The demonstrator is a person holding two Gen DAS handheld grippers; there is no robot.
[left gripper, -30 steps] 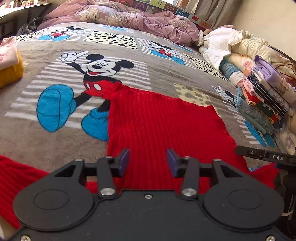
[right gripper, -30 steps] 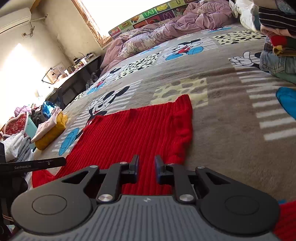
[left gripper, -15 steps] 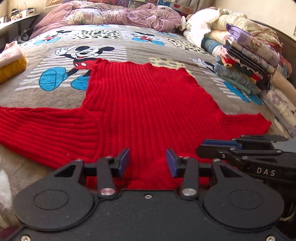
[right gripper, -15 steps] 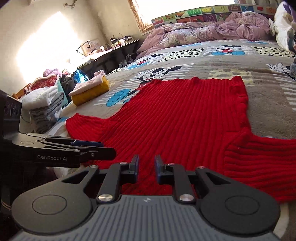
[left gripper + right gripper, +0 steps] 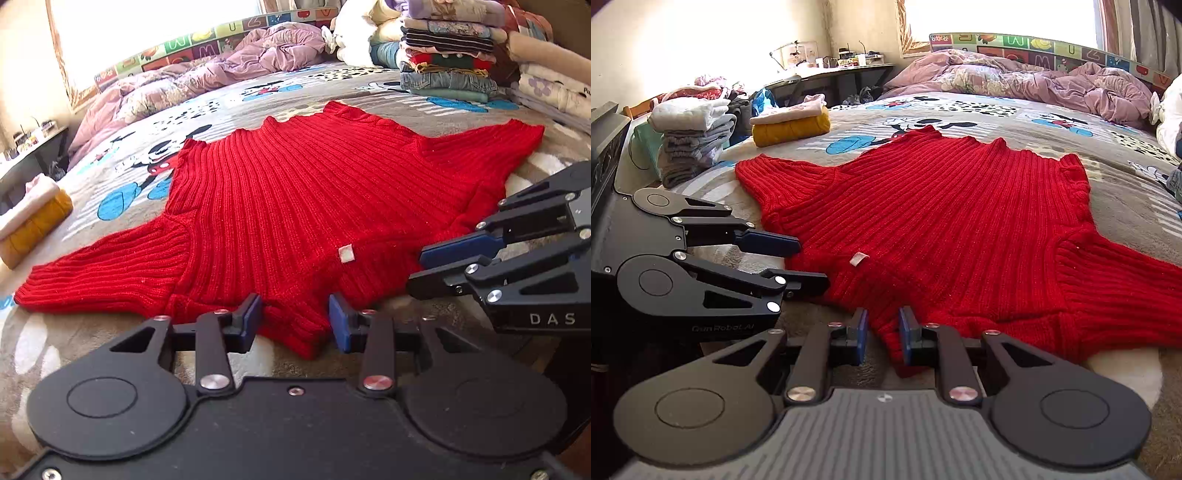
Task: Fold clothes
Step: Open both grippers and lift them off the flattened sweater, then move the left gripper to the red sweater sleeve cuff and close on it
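both tools spread: left tool (image 5: 294,325) and right tool (image 5: 881,336) each straddle the red sweater (image 5: 295,192) collar edge.

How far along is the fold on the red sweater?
Done: red sweater is spread flat on the bed, both sleeves out. Folded stacks sit nearby. In hand: left gripper and right gripper sit at the near collar edge, jaws open, nothing gripped. Left: every fold; no sleeve or hem is turned in yet.

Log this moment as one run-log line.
stage: fold not begun | item: red ribbed knit sweater flat on cartoon-print blanket | left gripper: open at collar | right gripper: open at collar
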